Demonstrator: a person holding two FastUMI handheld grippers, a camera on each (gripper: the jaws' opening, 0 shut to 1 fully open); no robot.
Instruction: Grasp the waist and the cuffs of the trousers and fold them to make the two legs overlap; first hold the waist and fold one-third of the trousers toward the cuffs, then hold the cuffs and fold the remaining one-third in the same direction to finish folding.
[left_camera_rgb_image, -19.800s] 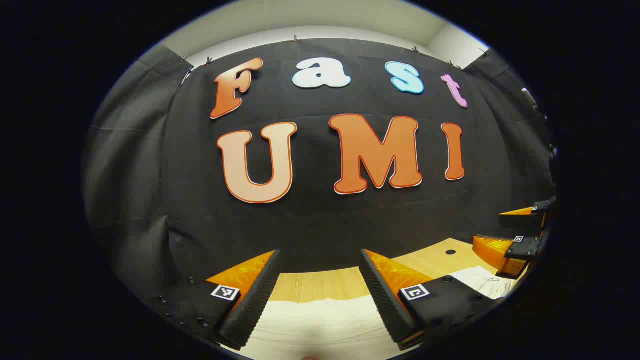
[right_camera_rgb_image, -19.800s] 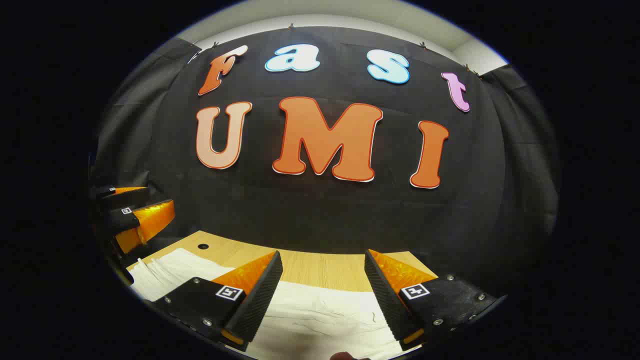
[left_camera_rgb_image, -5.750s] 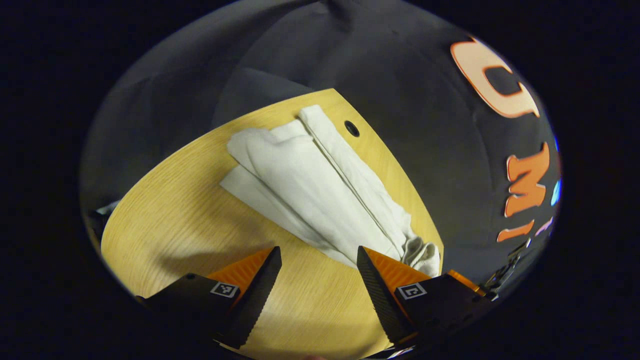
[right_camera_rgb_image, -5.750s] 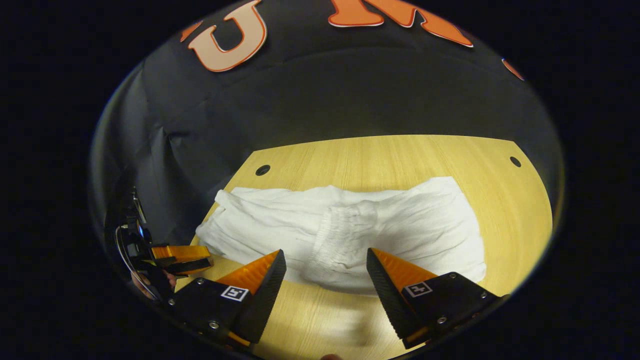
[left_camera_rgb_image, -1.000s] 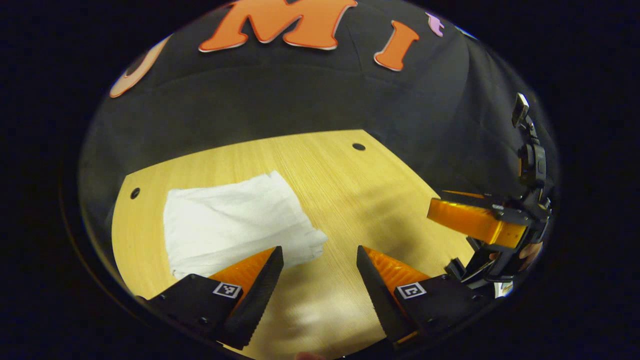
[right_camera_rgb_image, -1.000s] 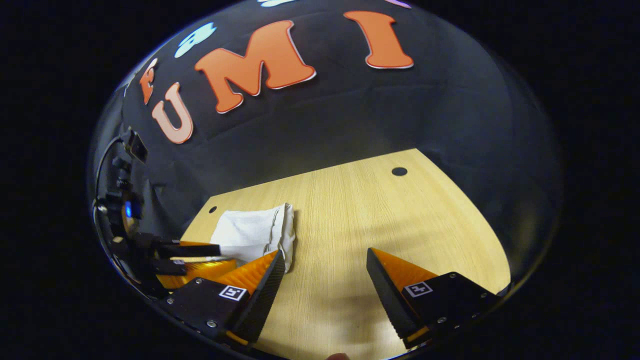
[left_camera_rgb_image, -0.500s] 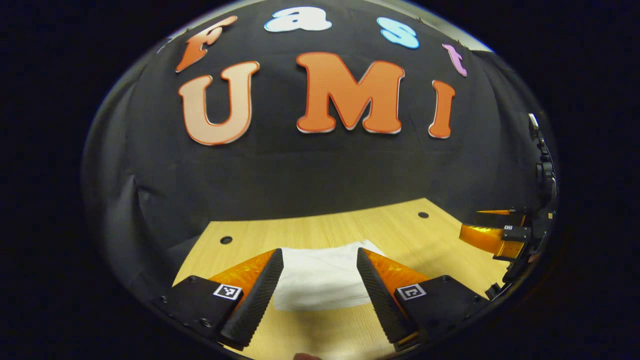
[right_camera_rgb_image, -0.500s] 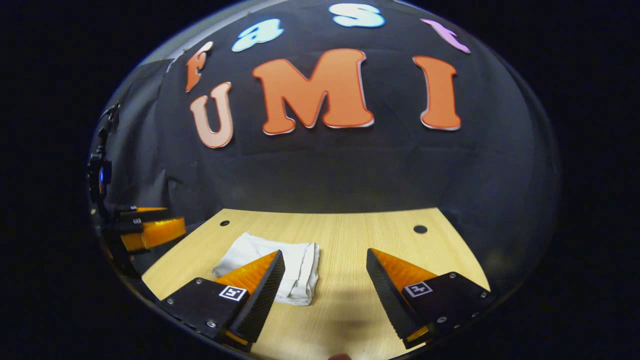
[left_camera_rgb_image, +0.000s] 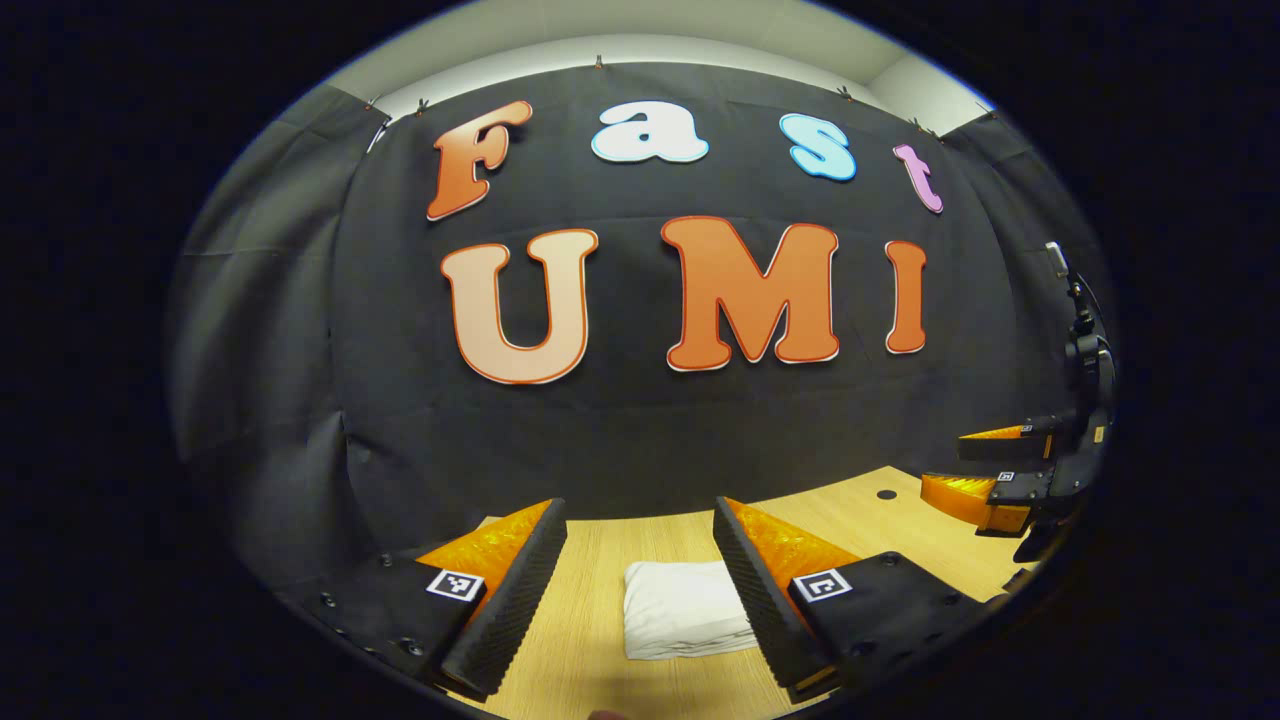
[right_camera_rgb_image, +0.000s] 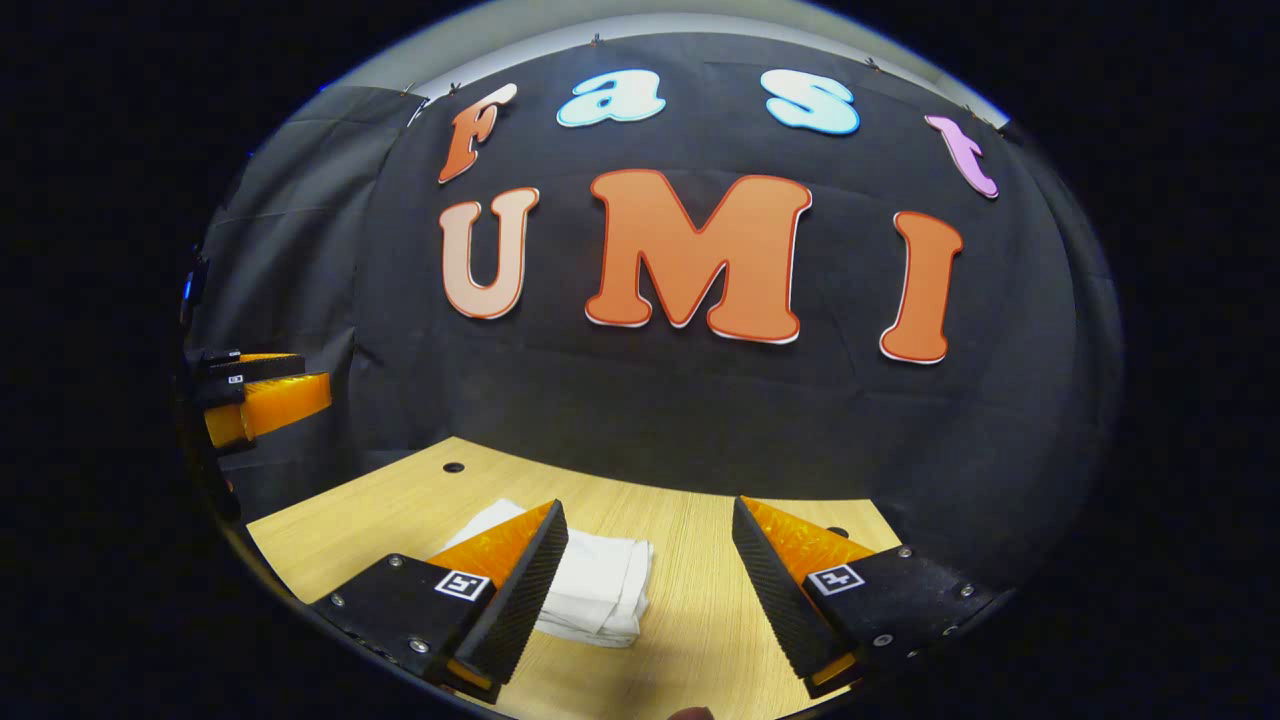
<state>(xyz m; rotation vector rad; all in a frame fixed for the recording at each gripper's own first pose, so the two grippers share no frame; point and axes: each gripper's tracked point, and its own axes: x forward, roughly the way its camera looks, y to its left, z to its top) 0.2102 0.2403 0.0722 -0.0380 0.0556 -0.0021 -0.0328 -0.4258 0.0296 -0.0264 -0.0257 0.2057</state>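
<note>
The wooden table is the largest item in the scene, its pale grained top running back to the booth's black cloth wall, with a small round hole near its far edge. On it lie the white trousers, reduced to a compact, roughly rectangular bundle lying flat; in the right gripper view the same bundle shows stacked layers at its near edge, consistent with a completed three-part fold. Judged from this, the task appears finished, with nothing left to grasp. The left gripper is held above the table, jaws spread wide and empty, the bundle visible in the gap between them but not touched. The right gripper is likewise wide apart and holds nothing, the bundle lying partly behind its left finger. As to handling, the cloth appears light, soft and limp, with fine creasing; it should offer no stiffness and would sag or unfold if lifted by one layer. Should any correction be required, the sound hold would be at the thick folded edge, pinching all layers together, or at two corners at once, one gripper to each.
</note>
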